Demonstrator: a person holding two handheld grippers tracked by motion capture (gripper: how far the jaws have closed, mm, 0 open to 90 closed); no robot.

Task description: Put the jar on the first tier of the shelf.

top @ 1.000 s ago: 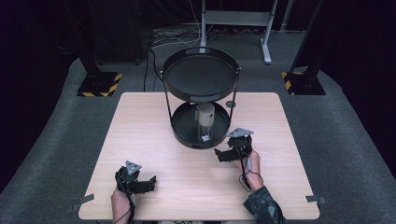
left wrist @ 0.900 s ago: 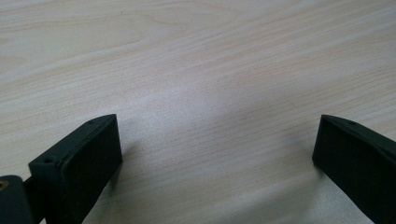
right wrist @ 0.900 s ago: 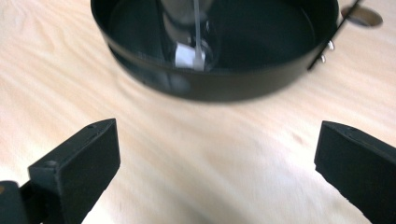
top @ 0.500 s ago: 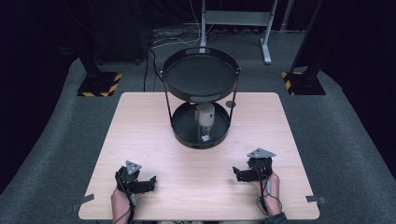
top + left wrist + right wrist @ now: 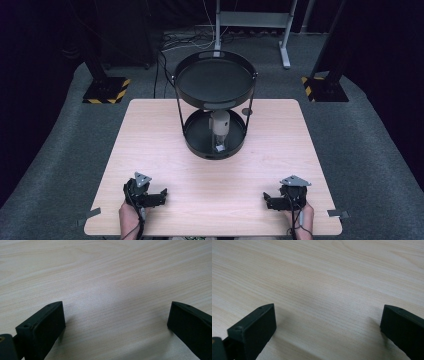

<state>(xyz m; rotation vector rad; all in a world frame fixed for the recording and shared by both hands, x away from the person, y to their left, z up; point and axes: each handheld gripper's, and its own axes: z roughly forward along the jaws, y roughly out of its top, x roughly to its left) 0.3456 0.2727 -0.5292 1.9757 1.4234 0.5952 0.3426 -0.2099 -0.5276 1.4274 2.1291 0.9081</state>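
Both grippers rest low on the near edge of the wooden table [image 5: 150, 130], well apart from each other. The left gripper [image 5: 161, 194] sits at the near-left with its jaws spread wide over bare wood and holding nothing, as its own view confirms [image 5: 115, 322]. The right gripper [image 5: 266, 201] sits at the near-right in the same released state, its jaws parted with plain tabletop between them [image 5: 327, 322]. The thing nearest to them is the pale bottle [image 5: 219, 131], which stands upright on the lower shelf of the black two-tier tray stand [image 5: 215, 152], under the empty round upper tray [image 5: 215, 82]. The stand occupies the middle of the table toward its far side, so the bottle lies straight ahead and well apart from both grippers, roughly midway between them, to the right of the left one and to the left of the right one. The two are about equally far from it, and I cannot tell which is nearer. The bottle's long axis is vertical, and the stand's thin posts flank it at left and right, so any reach for it would likely have to come in level from the near side, through the open gap between the trays, with the jaws closing across its upright body.
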